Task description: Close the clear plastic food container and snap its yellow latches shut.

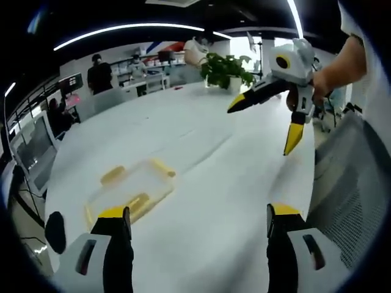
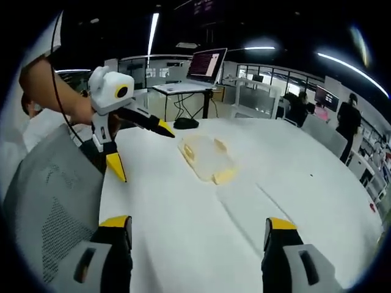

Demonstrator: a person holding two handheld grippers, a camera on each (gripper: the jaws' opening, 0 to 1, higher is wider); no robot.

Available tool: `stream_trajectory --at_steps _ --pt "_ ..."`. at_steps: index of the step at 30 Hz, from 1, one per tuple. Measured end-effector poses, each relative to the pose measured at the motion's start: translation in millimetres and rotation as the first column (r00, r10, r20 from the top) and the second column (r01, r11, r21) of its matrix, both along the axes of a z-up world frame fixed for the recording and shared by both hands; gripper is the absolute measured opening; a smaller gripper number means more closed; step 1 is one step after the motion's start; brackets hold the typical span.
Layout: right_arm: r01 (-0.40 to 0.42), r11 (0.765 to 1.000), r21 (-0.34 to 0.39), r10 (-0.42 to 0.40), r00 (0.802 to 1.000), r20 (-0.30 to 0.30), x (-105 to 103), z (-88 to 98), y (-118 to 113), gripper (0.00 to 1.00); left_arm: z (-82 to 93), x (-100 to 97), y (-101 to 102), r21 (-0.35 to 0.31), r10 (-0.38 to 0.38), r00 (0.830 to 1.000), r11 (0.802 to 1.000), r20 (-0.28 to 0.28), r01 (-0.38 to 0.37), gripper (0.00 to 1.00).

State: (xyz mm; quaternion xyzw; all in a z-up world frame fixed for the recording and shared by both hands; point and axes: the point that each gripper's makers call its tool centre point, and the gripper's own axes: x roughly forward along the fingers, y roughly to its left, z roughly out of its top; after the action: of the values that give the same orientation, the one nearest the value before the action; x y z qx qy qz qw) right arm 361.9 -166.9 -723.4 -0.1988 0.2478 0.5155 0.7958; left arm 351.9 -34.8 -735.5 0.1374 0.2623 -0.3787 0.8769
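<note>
A clear plastic food container with yellow latches lies flat on the white table, lid on, left of centre in the left gripper view. My left gripper hangs open above the table, to the right of the container and apart from it. The right gripper comes in from the upper right, held in a hand, its jaws spread wide in the air. In the right gripper view the container lies ahead at mid-table. My right gripper is open. The left gripper shows open at the left.
A potted plant stands at the table's far end. A mesh office chair sits by the table's right edge. People stand by desks in the background. A laptop rests on a far desk.
</note>
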Motion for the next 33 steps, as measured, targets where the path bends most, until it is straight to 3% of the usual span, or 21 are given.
stream_trajectory --at_steps 33 --pt "-0.031 1.000 -0.005 0.031 0.999 -0.015 28.7 -5.1 19.2 0.87 -6.8 19.9 21.3 0.016 -0.009 1.000 1.000 -0.001 0.009 0.89"
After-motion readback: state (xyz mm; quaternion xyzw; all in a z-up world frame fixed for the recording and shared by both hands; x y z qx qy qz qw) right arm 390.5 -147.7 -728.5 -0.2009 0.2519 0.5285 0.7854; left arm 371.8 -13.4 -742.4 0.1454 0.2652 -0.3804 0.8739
